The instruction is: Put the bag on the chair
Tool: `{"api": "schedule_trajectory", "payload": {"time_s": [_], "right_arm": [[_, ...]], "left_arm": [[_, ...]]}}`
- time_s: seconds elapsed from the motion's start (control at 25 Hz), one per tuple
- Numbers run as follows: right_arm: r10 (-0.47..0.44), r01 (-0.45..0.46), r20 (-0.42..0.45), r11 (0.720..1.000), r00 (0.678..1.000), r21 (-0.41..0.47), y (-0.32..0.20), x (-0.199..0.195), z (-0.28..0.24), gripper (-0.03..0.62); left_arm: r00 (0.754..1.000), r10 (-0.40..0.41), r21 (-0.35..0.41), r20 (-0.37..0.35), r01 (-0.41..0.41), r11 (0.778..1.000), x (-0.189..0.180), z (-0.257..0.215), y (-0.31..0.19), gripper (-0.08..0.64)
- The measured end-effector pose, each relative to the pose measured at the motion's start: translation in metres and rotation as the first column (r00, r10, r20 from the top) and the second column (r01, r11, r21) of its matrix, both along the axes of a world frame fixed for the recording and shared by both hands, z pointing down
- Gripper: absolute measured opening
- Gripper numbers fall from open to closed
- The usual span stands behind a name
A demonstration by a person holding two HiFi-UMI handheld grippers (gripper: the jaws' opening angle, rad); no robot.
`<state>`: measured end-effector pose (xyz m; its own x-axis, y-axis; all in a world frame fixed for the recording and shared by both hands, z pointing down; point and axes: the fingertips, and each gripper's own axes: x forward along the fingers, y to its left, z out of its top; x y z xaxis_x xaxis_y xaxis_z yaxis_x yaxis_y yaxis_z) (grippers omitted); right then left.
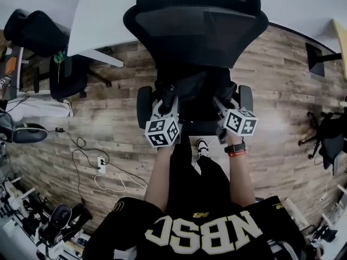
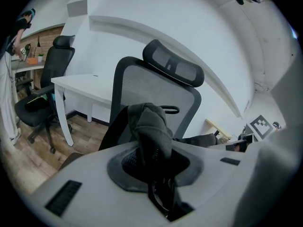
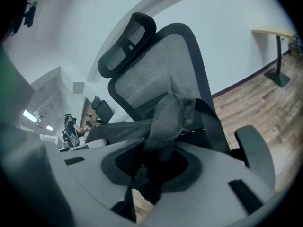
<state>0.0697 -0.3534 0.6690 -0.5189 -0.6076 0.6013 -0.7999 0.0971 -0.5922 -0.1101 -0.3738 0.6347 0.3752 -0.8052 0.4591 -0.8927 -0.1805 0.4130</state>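
A black mesh-backed office chair (image 1: 195, 31) stands straight ahead of me, its seat below my hands. Over the seat hangs a dark bag (image 1: 198, 99), stretched between both grippers. My left gripper (image 1: 168, 99) is shut on a bunched fold of the bag (image 2: 150, 129) at its left end. My right gripper (image 1: 221, 103) is shut on a fold at the other end of the bag (image 3: 169, 119). The chair's back (image 2: 151, 91) and headrest rise behind the bag in the left gripper view. The backrest (image 3: 161, 65) and one armrest (image 3: 255, 155) show in the right gripper view. The bag's lower side is hidden.
A white desk (image 1: 103, 20) stands behind the chair to the left, with a second black chair (image 1: 68, 72) beside it. A power strip and cables (image 1: 100, 164) lie on the wooden floor at left. A black stand (image 1: 317, 58) and another chair base (image 1: 328, 137) are at right.
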Motion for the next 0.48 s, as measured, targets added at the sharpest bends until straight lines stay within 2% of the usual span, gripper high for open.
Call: {"api": "schedule_trajectory", "payload": {"time_s": [0.48], "right_arm": [[0.026,-0.029,-0.027,0.991,0.999,-0.129,0.002,0.010,0.097,0.107]], "left_arm": [[0.999,0.043,-0.144,0.019,-0.040,0.989,-0.005,0.101,-0.006,0.090]]}}
